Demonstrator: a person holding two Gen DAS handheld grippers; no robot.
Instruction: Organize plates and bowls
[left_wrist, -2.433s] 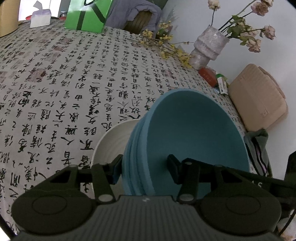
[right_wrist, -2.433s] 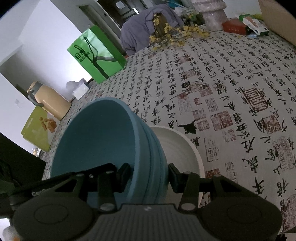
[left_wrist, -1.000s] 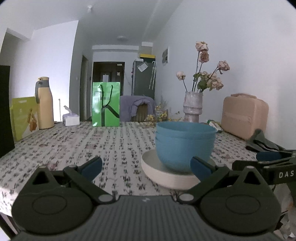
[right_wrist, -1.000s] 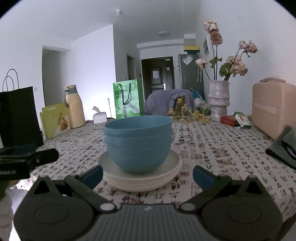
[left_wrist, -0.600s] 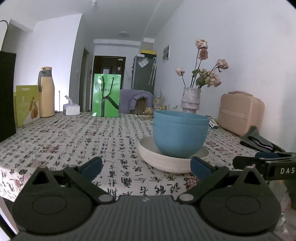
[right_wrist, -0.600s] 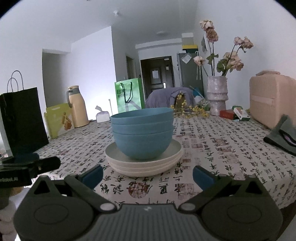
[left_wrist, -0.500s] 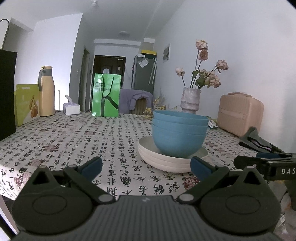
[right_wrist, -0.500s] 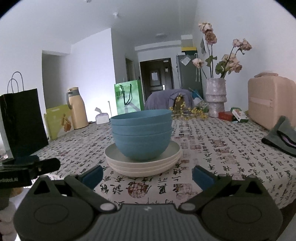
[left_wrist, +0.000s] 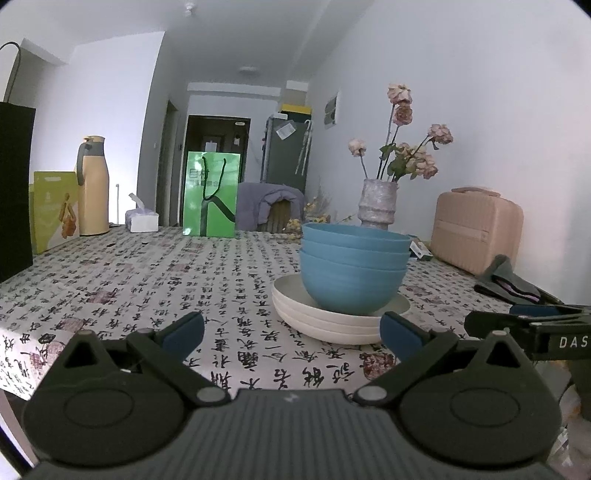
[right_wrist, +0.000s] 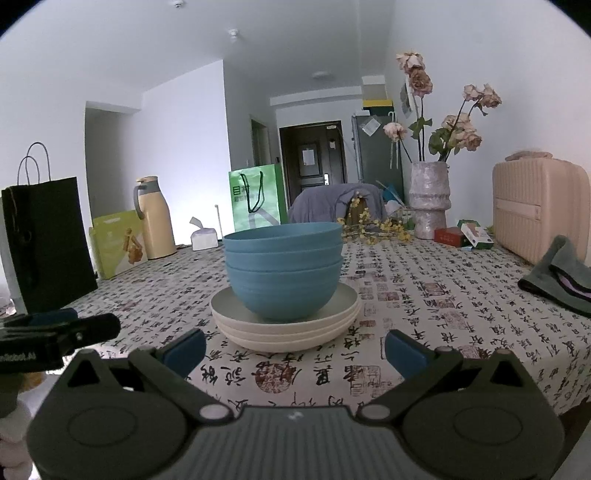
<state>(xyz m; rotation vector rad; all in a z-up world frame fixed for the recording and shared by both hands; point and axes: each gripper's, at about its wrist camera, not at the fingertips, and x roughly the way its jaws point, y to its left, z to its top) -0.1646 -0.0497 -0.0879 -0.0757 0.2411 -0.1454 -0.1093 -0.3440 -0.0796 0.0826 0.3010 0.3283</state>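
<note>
Three nested matte blue bowls on stacked cream plates, likely light, rigid plastic, best gripped at rims; left gripper and right gripper both spread wide, empty.

Bowls nested on plates; vase seemingly behind-right.

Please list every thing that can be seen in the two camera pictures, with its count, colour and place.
bowls: 3, blue, nested on the plates
plates: 3, cream, stacked on the table
table: 1, cloth with black characters
vase: 1, grey, dried flowers, far right
case: 1, beige, right edge
green bag: 1, far end
black bag: 1, left
flask: 1, yellow, left
left gripper: open, empty
right gripper: open, empty
</note>
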